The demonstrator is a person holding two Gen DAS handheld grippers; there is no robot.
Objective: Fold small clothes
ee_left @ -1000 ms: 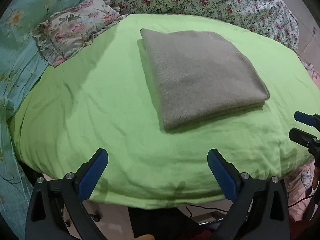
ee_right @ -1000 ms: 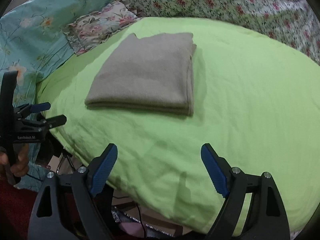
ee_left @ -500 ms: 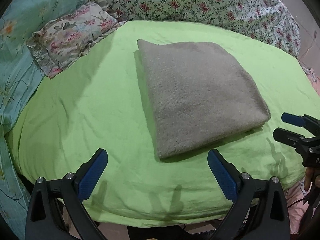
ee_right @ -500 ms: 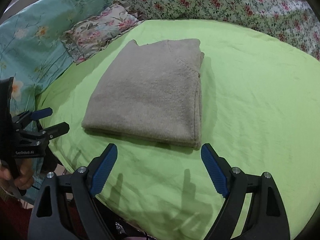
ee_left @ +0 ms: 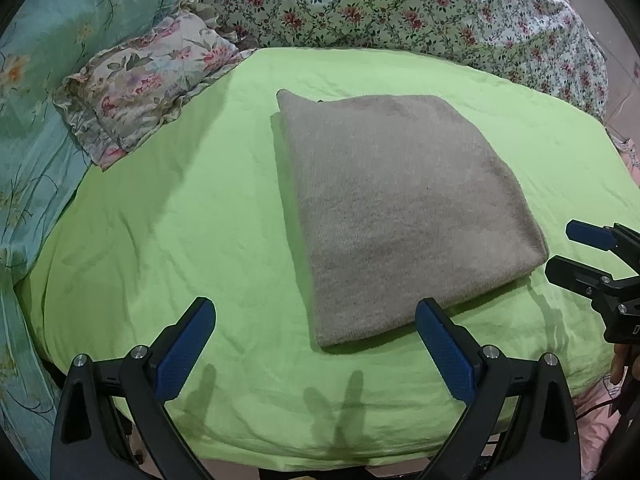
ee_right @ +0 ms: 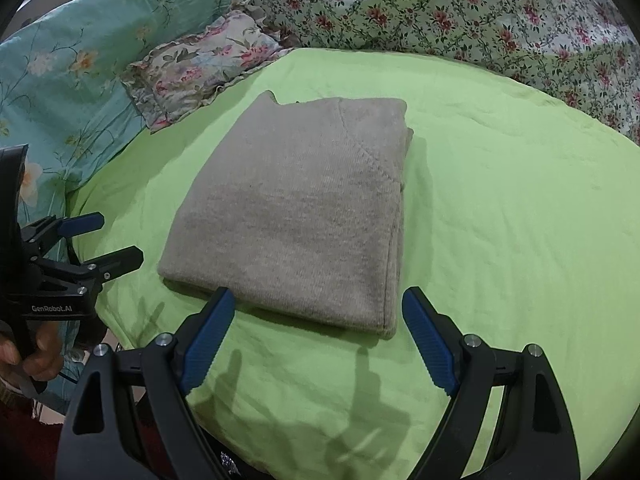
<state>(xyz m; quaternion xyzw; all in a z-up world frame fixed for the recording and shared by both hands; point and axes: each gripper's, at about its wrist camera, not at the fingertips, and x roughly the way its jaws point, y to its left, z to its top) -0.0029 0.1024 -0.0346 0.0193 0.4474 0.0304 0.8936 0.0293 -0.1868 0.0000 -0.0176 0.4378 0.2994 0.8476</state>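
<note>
You're in a home bedroom, a bed under a lime-green sheet ahead of your left claw, a frilled floral pillow beyond to its left, a flowered quilt heaped behind, a teal floral blanket alongside.

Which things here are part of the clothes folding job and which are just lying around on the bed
Part of the job:
grey folded garment
left gripper, open, empty
right gripper, open, empty
green sheet, the work surface

Just lying about:
ruffled floral pillow
teal floral bedding
white floral quilt
</note>
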